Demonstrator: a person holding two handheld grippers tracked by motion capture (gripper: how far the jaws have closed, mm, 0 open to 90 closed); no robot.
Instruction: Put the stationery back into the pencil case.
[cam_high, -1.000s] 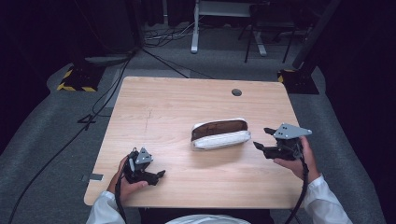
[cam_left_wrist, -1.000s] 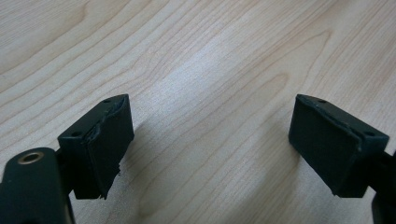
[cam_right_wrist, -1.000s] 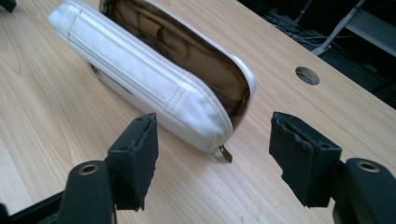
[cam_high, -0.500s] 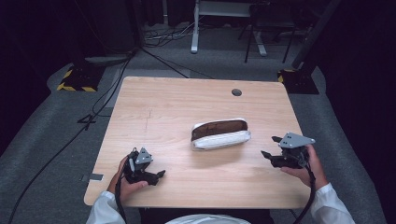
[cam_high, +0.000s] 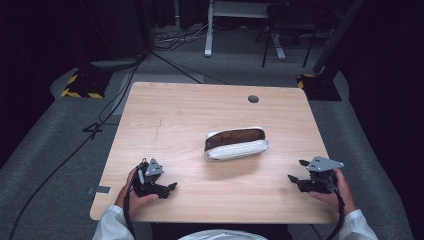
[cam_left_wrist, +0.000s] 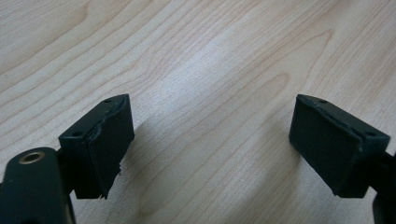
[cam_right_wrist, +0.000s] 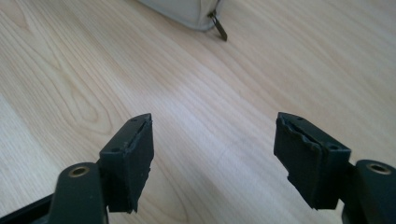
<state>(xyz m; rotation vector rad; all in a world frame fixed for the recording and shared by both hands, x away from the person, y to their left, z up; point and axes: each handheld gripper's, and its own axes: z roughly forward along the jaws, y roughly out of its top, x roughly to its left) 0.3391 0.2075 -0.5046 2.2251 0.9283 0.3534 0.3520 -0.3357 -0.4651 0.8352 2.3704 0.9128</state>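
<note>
Now that my right tool (cam_high: 301, 178) has dropped low to the pale wooden worktop (cam_high: 180, 120), both it and my left tool (cam_high: 169, 187) sit wide open and empty, well apart from the soft white zip pouch (cam_high: 236, 144) in the middle.

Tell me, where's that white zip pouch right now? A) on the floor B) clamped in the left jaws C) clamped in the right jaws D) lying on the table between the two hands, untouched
D: the pouch lies mid-table, apart from the left gripper and right gripper, whose jaws are open with nothing between them.
</note>
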